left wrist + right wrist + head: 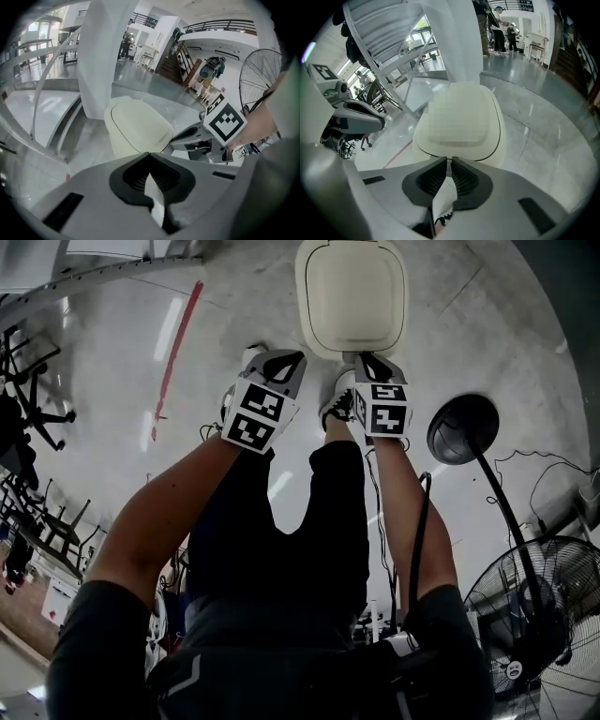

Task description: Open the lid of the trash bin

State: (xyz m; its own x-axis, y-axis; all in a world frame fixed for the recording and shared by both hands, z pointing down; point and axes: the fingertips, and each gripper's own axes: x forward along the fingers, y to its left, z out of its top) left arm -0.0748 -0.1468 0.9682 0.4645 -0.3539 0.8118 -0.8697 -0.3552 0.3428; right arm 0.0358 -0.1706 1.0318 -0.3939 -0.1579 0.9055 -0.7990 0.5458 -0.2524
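Observation:
The cream trash bin (352, 296) stands on the grey floor with its lid down flat. In the head view both grippers hang just short of its near edge, the left gripper (284, 362) at the bin's left corner and the right gripper (379, 365) at its right. From the left gripper view the bin (136, 126) lies just beyond the left gripper (149, 154), whose jaws meet with nothing in them. In the right gripper view the lid (459, 122) fills the middle; the right gripper (449, 161) is drawn to a thin slit, holding nothing, slightly above the lid's near rim.
A black pedestal fan (539, 615) with its round base (463, 427) stands right of the bin. A red line (176, 348) runs across the floor at left. A white column (101, 56) rises right behind the bin. The person's shoes (337, 407) stand close before it.

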